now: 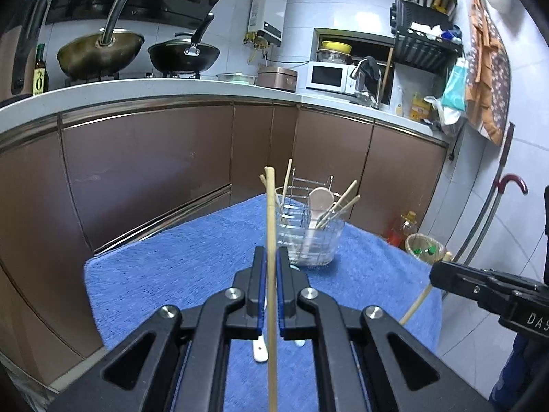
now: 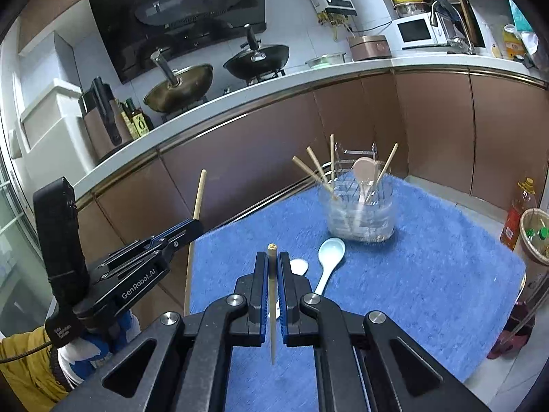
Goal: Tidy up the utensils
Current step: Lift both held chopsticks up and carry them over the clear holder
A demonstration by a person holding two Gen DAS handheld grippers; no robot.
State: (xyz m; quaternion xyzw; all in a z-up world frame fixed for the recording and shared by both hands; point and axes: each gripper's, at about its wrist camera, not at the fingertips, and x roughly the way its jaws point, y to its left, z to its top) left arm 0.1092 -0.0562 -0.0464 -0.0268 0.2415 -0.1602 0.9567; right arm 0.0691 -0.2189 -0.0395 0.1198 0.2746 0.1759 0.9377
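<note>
Holding one chopstick each, both grippers are poised short of the clear utensil holder (image 2: 358, 206), the landmark here. The left gripper (image 1: 271, 257) is clamped on a long chopstick (image 1: 271, 219) standing near upright; the right gripper (image 2: 272, 264) is clamped on a second chopstick (image 2: 272, 305). Two white spoons (image 2: 327, 257) lie on the blue towel (image 2: 429, 274) just before the holder. The carrying step is judged in hand; next, each stick must be brought over the holder's rim, tipped downward and released.

walls: white tile (image 1: 302, 24) | cabinets (image 1: 147, 168) — glossy brown | countertop (image 1: 171, 90) — white | floor (image 2: 480, 213): pale tile
</note>
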